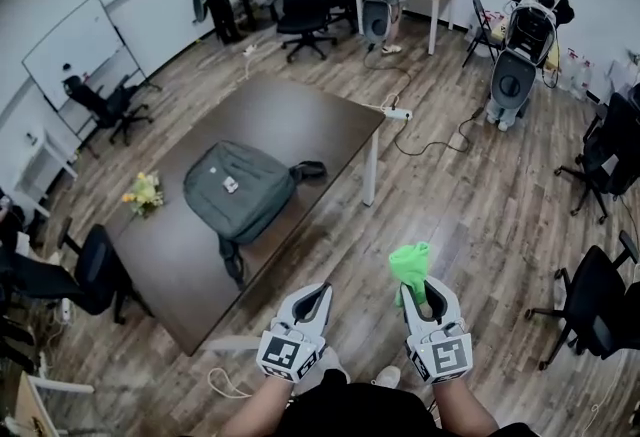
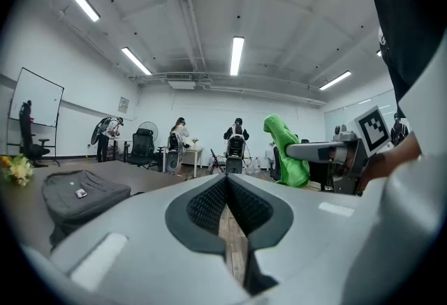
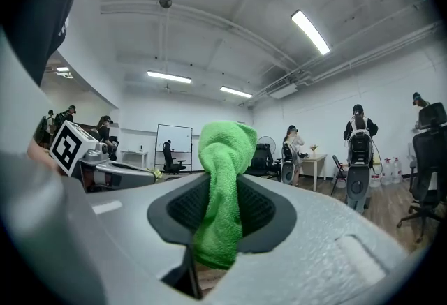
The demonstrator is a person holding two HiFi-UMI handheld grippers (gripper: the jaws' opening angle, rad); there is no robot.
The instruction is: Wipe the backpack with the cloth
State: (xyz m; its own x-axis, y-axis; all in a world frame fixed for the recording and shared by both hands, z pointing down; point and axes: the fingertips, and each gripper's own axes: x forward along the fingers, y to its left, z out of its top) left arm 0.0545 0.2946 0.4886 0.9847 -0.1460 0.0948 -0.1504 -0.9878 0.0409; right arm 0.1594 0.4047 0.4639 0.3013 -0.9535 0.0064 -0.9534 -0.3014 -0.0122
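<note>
Backpack point(image 1: 240, 190) lay flat on the dark counter point(image 1: 300, 120), grey, its strap trailing toward the near edge and a small bunch of flowers point(image 1: 145, 193) just beside it on the far left. The person stood off the counter's near corner, and both grippers hung over the wooden floor, well apart from the bag.

The right gripper point(image 1: 428, 287) had the green cloth point(image 1: 410, 265). Its fingers point(image 3: 262, 209) were clamped on the cloth's middle, with a bunched tuft poking out past the tips and a short tail hanging below. The left gripper point(image 1: 316, 293) carried nothing, and its fingers point(image 2: 202, 202) were pressed together with only floor showing through the slit beneath.

By my reading the cloth was in hand and the wiping itself had not begun, so this was the approach. The next move called for stepping in, swinging the right gripper forward and to the left over the counter, and bringing it down on the backpack's top panel. Only a little cloth stuck out, so the gripper would want tilting to let fabric and not plastic meet the bag, then light, even strokes. The free left gripper could press a corner down if the bag slid.
</note>
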